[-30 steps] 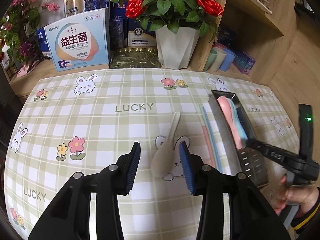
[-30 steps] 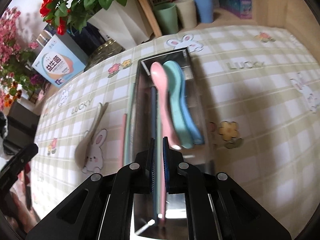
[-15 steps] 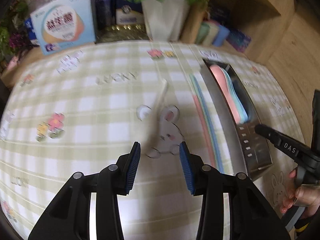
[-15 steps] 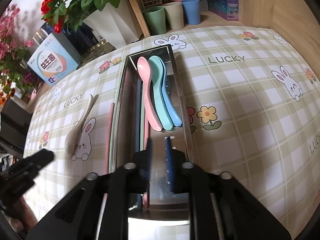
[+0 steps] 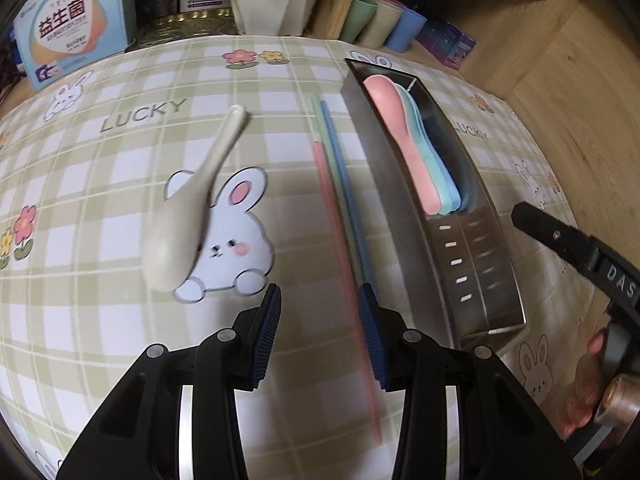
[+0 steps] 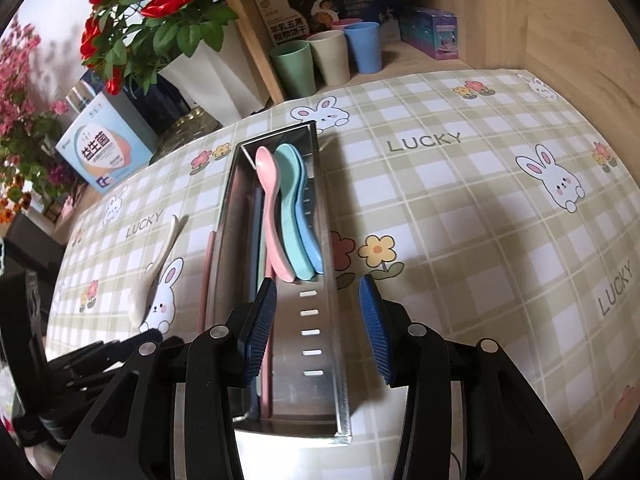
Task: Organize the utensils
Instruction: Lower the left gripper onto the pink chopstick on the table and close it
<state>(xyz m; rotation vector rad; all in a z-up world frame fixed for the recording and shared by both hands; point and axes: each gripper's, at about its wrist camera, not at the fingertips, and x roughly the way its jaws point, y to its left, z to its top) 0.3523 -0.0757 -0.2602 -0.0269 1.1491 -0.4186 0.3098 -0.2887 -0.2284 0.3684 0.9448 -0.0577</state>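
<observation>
Table point(image 6: 460, 208) with a green-check bunny cloth marked LUCKY carries everything. Steel utensil tray point(image 6: 338, 360) lies lengthwise on it, slotted along one wall. Inside the tray: pink spoon point(image 6: 269, 196), green spoon point(image 6: 289, 184) and blue spoon point(image 6: 309, 232) nested side by side, plus some chopsticks point(image 6: 262, 360) along the other wall, colours hard to tell.

Left tongs point(image 5: 319, 336) gaping wide, holding nothing, low over the cloth just beside the tray. Loose chopsticks lie on the cloth along the tray's outer wall: pink chopstick point(image 5: 340, 264) runs between the left tongs' pads, blue chopstick point(image 5: 344, 184) next to it, touching or nearly so; blurred. Cream spoon point(image 5: 188, 208) lies apart on the bunny print, bowl toward the camera, handle pointing away.

Right tongs point(image 6: 318, 328) also spread wide and empty, above the near end of the tray.

Background: white flower pot point(image 6: 216, 76) with red roses, three cups point(image 6: 328, 56) on the shelf, probiotic box point(image 5: 68, 32).
</observation>
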